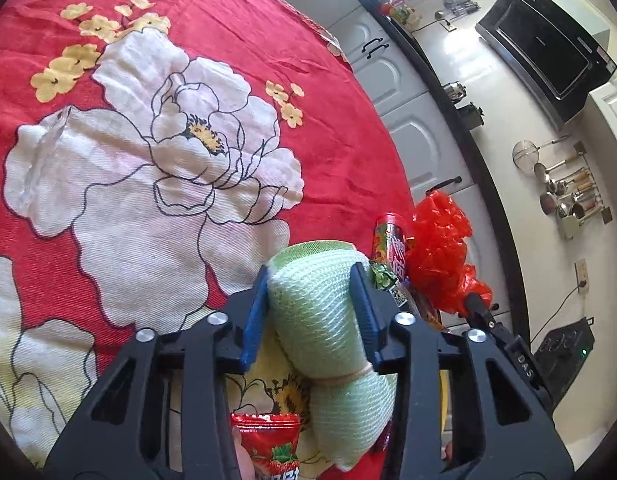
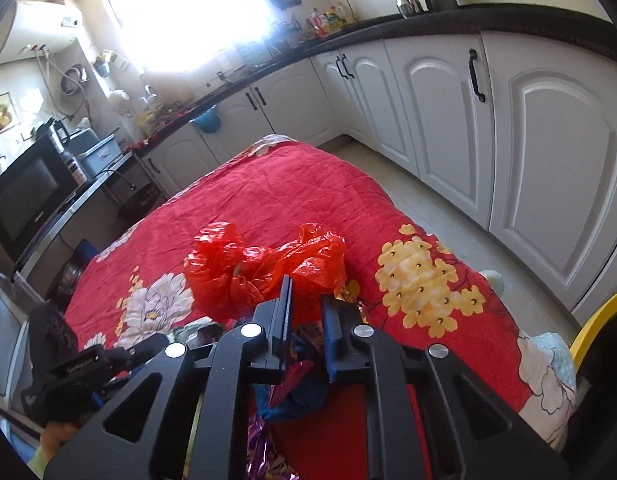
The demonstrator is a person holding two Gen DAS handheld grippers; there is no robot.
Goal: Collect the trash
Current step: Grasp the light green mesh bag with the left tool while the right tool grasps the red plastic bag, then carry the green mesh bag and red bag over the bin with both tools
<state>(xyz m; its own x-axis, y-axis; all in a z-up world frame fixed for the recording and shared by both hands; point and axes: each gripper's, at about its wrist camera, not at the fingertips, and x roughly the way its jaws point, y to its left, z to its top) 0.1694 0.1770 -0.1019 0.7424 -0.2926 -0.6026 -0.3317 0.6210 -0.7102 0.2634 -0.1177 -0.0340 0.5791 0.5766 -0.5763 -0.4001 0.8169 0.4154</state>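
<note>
My left gripper (image 1: 314,280) is shut on a rolled pale green cloth (image 1: 320,312) bound with a rubber band, held above the red flowered tablecloth (image 1: 268,60). A red strawberry candy wrapper (image 1: 268,444) lies under it. A crumpled red plastic bag (image 1: 440,248) is held by my right gripper, seen at the right of the left wrist view. In the right wrist view my right gripper (image 2: 308,308) is shut on the red plastic bag (image 2: 260,264), above several wrappers (image 2: 292,392) on the cloth. A colourful snack packet (image 1: 390,244) sits beside the bag.
A clear plastic piece (image 1: 44,156) lies on the tablecloth at the left. White kitchen cabinets (image 2: 508,120) and a dark counter (image 2: 468,16) run along the right. A microwave (image 2: 24,196) stands at the left. A yellow rim (image 2: 596,320) shows at the right edge.
</note>
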